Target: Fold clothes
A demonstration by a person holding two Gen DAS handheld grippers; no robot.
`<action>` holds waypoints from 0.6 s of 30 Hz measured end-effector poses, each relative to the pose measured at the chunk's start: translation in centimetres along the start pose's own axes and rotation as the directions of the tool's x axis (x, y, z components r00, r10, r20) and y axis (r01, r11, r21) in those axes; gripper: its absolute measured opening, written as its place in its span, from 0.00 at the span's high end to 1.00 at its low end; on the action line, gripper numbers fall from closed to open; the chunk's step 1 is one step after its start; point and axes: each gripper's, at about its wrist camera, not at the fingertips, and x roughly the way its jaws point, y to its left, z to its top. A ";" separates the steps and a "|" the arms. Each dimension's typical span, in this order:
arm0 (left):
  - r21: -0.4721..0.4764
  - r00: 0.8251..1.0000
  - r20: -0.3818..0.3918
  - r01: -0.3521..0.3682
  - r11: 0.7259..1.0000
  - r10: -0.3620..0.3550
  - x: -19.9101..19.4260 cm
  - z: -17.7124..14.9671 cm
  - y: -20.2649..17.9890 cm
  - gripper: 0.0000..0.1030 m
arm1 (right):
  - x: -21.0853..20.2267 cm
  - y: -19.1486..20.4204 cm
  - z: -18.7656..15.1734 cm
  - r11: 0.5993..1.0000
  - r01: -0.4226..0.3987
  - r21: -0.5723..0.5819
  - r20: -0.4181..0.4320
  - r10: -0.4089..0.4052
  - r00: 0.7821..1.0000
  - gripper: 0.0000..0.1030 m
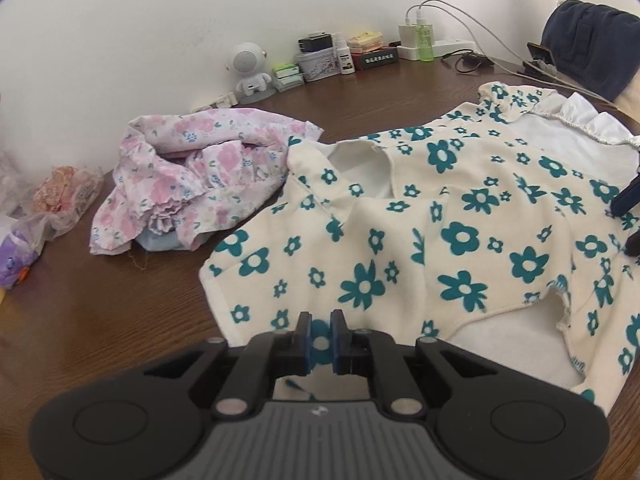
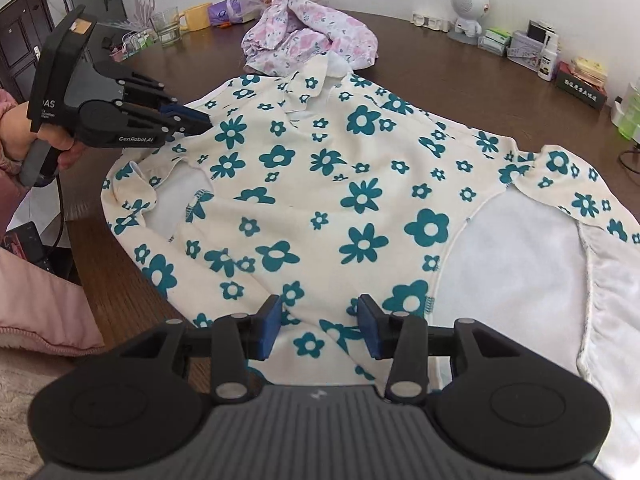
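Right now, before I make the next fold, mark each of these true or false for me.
1. The left tongs are shut on the cream garment with teal flowers. True.
2. The right tongs are clamped tight on the fabric. False: their jaws stand apart, over the cloth.
3. The pink floral garment lies crumpled beside the cream one. True.
4. The cream garment is already folded into a neat square. False: it lies spread out, its white lining showing.
5. The table is white plastic. False: it is dark wood.
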 end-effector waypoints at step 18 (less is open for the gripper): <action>-0.186 0.994 0.088 -0.043 0.982 0.060 -5.6 -2.0 2.3 0.73 | -1.2 2.7 -0.8 1.000 0.001 -0.003 0.151 -0.001 0.989 0.57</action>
